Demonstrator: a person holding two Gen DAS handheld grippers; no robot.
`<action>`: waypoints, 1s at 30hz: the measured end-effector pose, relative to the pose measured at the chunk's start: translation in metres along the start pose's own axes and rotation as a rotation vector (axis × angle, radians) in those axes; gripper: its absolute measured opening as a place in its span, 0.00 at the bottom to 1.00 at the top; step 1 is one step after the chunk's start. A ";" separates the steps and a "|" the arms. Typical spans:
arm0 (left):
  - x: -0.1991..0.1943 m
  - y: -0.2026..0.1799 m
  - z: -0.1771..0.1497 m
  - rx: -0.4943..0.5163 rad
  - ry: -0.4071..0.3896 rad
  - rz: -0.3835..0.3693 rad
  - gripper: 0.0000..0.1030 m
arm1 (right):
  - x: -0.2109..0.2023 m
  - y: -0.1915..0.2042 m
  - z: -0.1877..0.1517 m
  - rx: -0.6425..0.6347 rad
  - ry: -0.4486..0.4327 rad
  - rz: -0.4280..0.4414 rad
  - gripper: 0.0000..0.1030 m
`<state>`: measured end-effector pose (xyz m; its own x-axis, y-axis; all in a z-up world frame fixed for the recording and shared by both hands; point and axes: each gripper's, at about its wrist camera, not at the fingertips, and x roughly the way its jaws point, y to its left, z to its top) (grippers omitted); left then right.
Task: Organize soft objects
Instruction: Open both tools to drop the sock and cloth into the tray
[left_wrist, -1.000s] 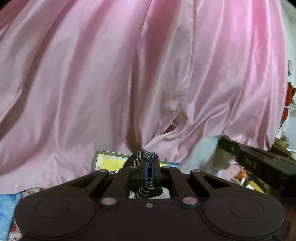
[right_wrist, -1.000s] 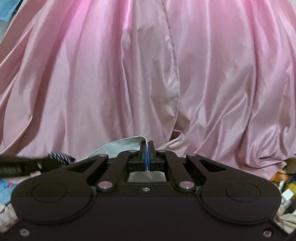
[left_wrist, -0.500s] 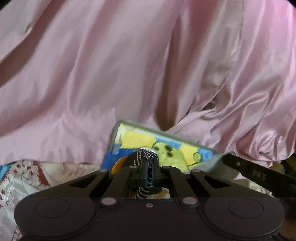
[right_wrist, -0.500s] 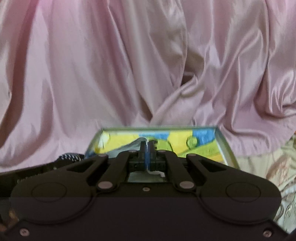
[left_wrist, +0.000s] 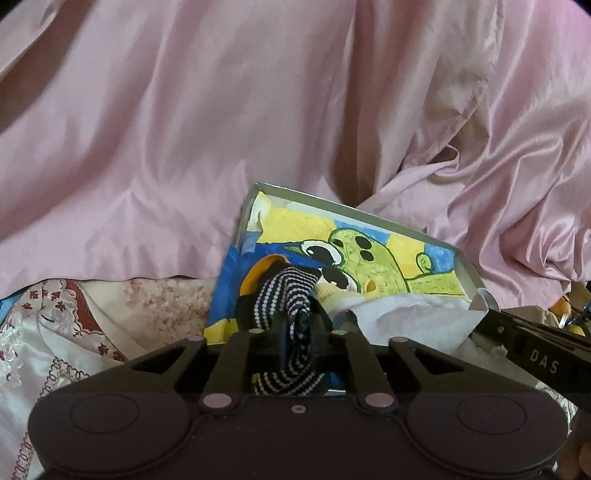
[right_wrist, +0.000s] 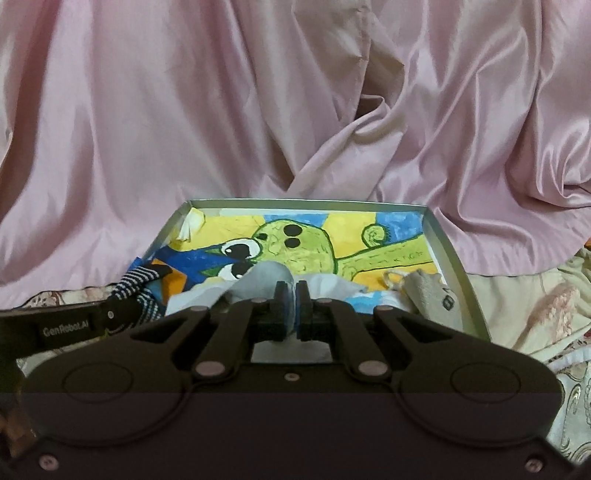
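My left gripper (left_wrist: 301, 325) is shut on a black-and-white striped sock (left_wrist: 286, 291) and holds it over the near left corner of a shallow box (left_wrist: 369, 212) lined with a yellow, green and blue cartoon drawing. My right gripper (right_wrist: 291, 299) is shut on a pale grey-white cloth (right_wrist: 266, 278) over the box's (right_wrist: 448, 251) near middle. The sock (right_wrist: 138, 280) and the left gripper's finger (right_wrist: 66, 326) show at the left of the right wrist view. The white cloth (left_wrist: 410, 317) shows in the left wrist view.
A small beige drawstring pouch (right_wrist: 430, 295) lies in the box's near right corner. Pink satin fabric (right_wrist: 258, 103) hangs behind the box. Embroidered white and cream bedding (left_wrist: 66, 321) lies around it. Small clutter (left_wrist: 565, 310) sits at the far right.
Both grippers have tilted down and moved toward the box with their items. The box, barely seen a second ago, now fills the middle of both views.
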<state>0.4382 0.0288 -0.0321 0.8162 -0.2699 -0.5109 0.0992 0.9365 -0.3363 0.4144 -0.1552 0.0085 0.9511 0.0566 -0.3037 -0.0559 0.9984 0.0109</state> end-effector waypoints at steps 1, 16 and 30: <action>0.000 0.000 0.001 -0.004 0.002 0.006 0.16 | 0.000 -0.003 0.000 0.001 0.000 0.002 0.06; -0.046 -0.015 -0.005 0.019 -0.027 0.053 0.55 | -0.053 -0.036 0.003 0.083 -0.046 0.040 0.55; -0.160 -0.055 -0.001 0.079 -0.173 0.008 0.95 | -0.166 -0.061 0.020 0.103 -0.155 0.104 0.99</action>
<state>0.3017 0.0198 0.0669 0.9022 -0.2263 -0.3672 0.1312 0.9549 -0.2662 0.2655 -0.2249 0.0775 0.9777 0.1514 -0.1459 -0.1320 0.9821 0.1345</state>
